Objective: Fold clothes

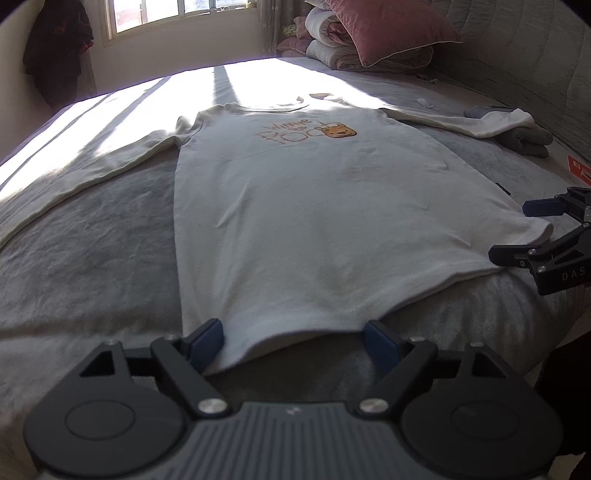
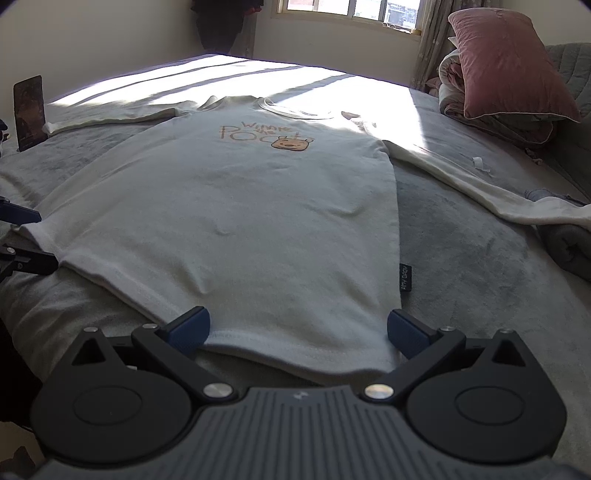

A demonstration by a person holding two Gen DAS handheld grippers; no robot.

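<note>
A white long-sleeved shirt (image 1: 314, 206) with an orange bear print (image 1: 341, 132) lies face up and flat on the grey bed cover (image 1: 92, 236), both sleeves spread out sideways. My left gripper (image 1: 291, 328) stands open at the near hem, its blue pads (image 1: 207, 338) either side of the hem's left corner and not pressing on it. The right gripper (image 1: 511, 232) shows open at the hem's right corner. In the right wrist view the same shirt (image 2: 240, 221) lies ahead, with the right gripper (image 2: 298, 317) open over the hem corner and the left gripper (image 2: 40, 240) at the left edge.
A pink pillow (image 1: 388, 29) on folded quilts (image 1: 332, 48) sits at the far end by the padded headboard (image 1: 535, 74). Grey folded clothes (image 1: 528, 140) and a red packet (image 1: 580, 168) lie beyond the right sleeve. A dark upright phone-like slab (image 2: 29, 110) stands at the left.
</note>
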